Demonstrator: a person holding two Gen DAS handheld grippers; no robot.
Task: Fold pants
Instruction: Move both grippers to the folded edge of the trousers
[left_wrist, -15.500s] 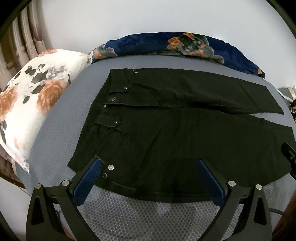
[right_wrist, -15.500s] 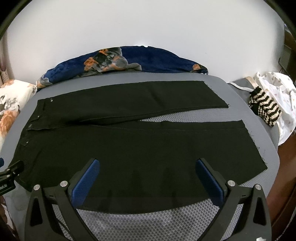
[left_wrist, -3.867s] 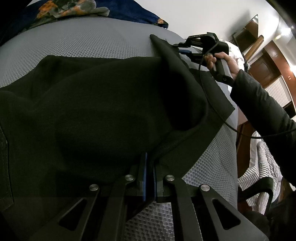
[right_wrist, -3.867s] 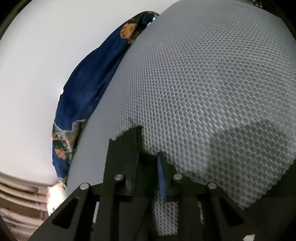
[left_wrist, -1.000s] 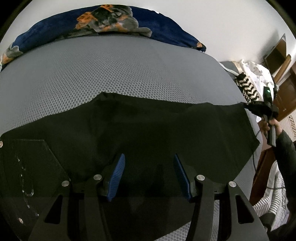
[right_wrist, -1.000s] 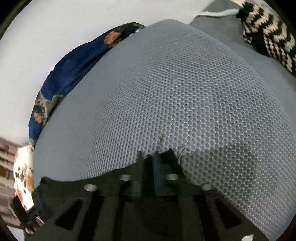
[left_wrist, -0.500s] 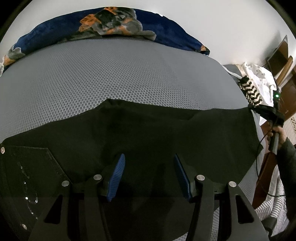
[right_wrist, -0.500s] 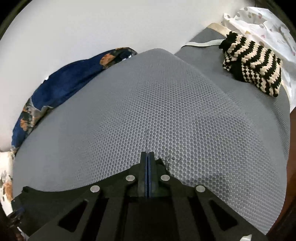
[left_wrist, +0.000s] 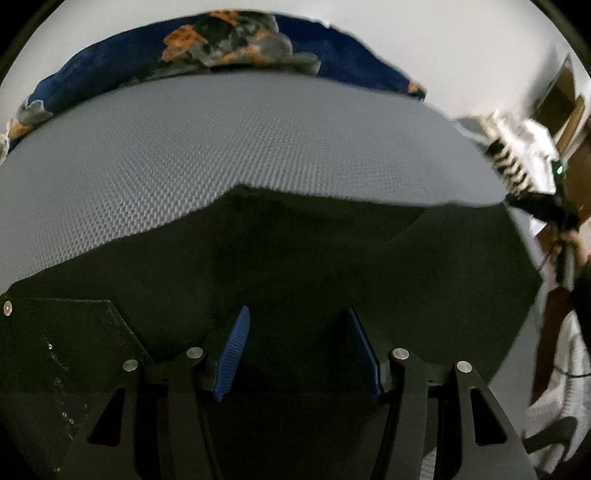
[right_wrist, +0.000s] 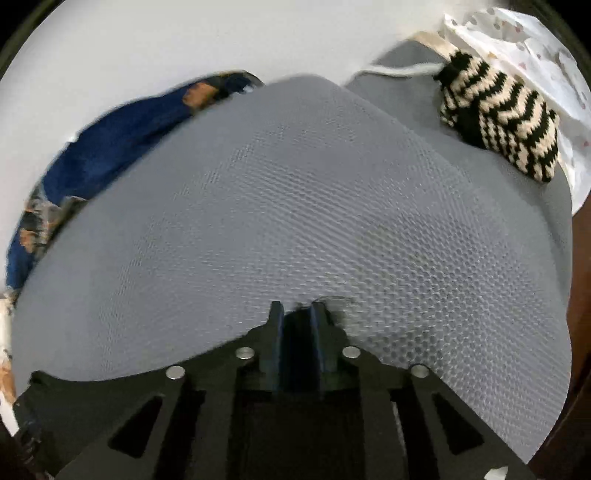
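The black pants (left_wrist: 314, 254) lie folded lengthwise on the grey mesh bed (left_wrist: 229, 144), one leg over the other. My left gripper (left_wrist: 295, 325) is open above the waist end, with its blue pads apart over the cloth. My right gripper (right_wrist: 296, 317) is at the leg-hem corner, its jaws slightly parted with black cloth (right_wrist: 297, 339) between them. The right gripper also shows in the left wrist view (left_wrist: 535, 206) at the far right hem. A back pocket (left_wrist: 62, 332) shows at the lower left.
A navy floral blanket (left_wrist: 229, 48) lies along the wall at the back of the bed. A black-and-cream knitted item (right_wrist: 498, 122) and white dotted cloth (right_wrist: 524, 48) lie at the right end. The bed's right edge drops to a brown floor.
My right gripper's jaws have parted slightly at the hem corner. My left gripper stays open over the waist end. Both views shifted a little.
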